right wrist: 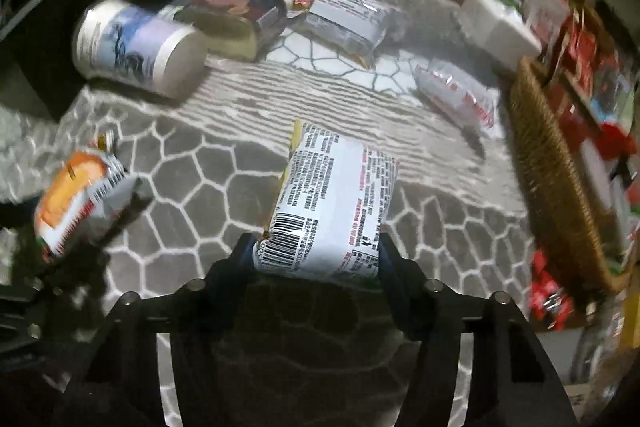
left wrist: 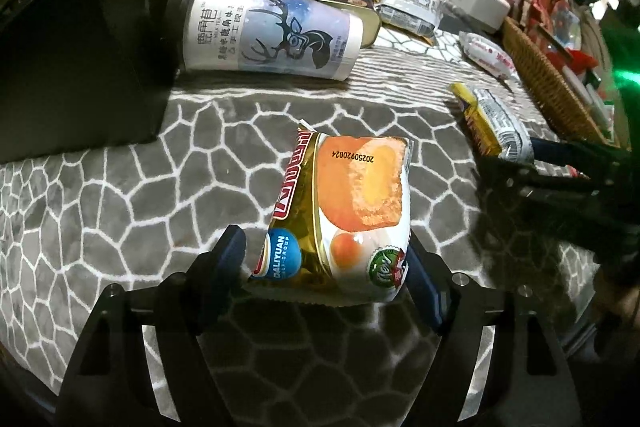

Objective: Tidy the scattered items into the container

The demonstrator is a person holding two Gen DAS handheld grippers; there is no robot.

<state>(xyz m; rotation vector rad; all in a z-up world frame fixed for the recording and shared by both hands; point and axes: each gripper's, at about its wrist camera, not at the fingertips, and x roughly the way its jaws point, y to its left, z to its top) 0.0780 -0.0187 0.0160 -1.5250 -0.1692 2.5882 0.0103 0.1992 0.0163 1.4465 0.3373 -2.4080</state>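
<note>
Wicker basket [right wrist: 548,163] holds red packets; each hand-held gripper pinches a snack pack [left wrist: 344,219] [right wrist: 332,207].

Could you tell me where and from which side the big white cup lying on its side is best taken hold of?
Probably across the middle of the white cup's round body, coming from above with the fingers either side of its printed label. It lies on its side on the grey blanket, dark lid against the black box, its far side against a flat tin, so the ends offer little room.
</note>
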